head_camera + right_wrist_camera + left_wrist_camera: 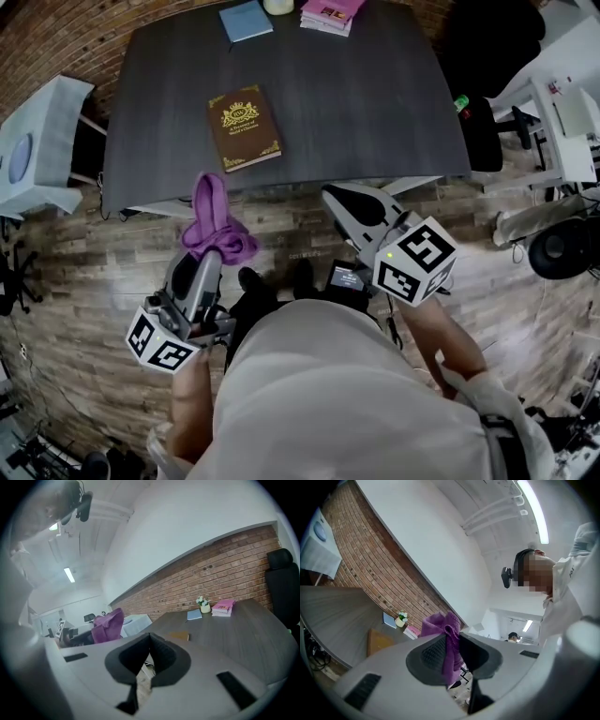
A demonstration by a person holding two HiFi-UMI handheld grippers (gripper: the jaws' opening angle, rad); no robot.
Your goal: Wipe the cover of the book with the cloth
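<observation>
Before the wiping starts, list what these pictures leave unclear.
- Book, head view: the cover lettering is too small to read.
- Book, right gripper view: mostly hidden behind the right gripper.
- Pot, head view: cut off by the top edge.
- Cloth, left gripper view: the pinched part is hidden by the left gripper.

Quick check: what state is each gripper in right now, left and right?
Left gripper: closed on the purple cloth.
Right gripper: closed, holding nothing.
</observation>
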